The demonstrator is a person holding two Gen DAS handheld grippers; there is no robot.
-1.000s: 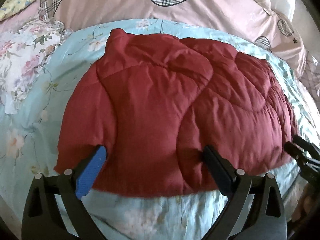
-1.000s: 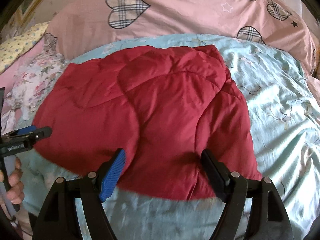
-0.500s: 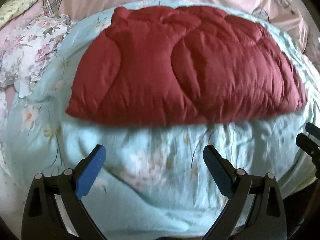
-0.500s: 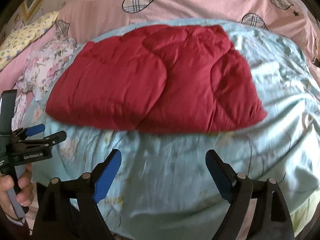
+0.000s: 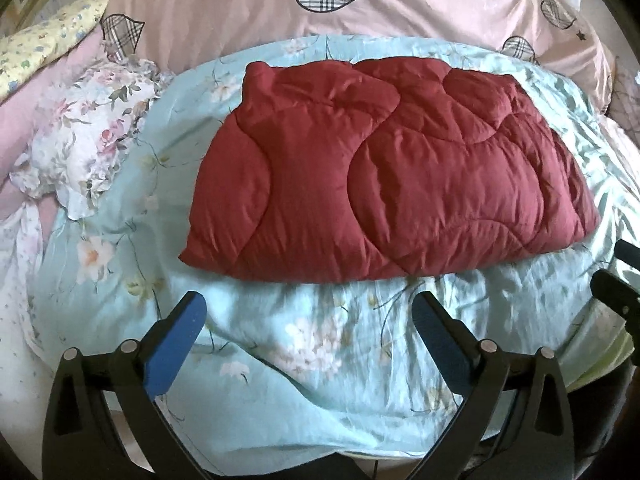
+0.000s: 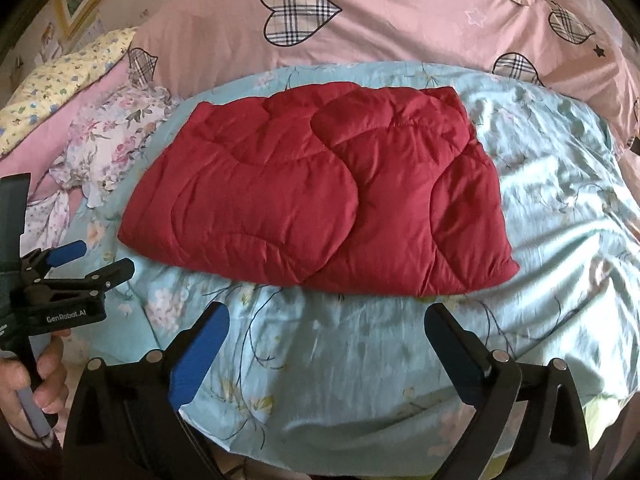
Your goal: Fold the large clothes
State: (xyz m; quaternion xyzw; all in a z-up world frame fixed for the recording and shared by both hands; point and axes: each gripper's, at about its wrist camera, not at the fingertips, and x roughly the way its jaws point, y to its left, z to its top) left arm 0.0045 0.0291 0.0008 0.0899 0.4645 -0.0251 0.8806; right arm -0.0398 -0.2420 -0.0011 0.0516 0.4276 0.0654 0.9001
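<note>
Nearest, the left claw [image 5: 308, 316] hangs with its fingers spread wide and nothing between them, over the pale blue floral sheet [image 5: 320, 344] at the near edge of the bed. The right claw [image 6: 326, 326] is likewise spread wide and empty above the same sheet, a little short of the garment. From the right wrist view the left claw shows at the left edge, its blue-padded tips parted, with the person's left hand [image 6: 30, 384] wrapped round its handle.

Just beyond both claws lies the red quilted garment [image 5: 384, 176], folded into a broad, puffy slab resting flat on the sheet; neither claw touches it. Its near hem runs roughly straight across, and its far edge is rounded, with a small bump at the far left corner.

To the left of it sits a ruffled floral pillow [image 5: 92, 132], and farther left a yellow flowered pillow [image 5: 52, 36]. Behind everything stretches a pink duvet [image 6: 400, 28] printed with plaid hearts.
</note>
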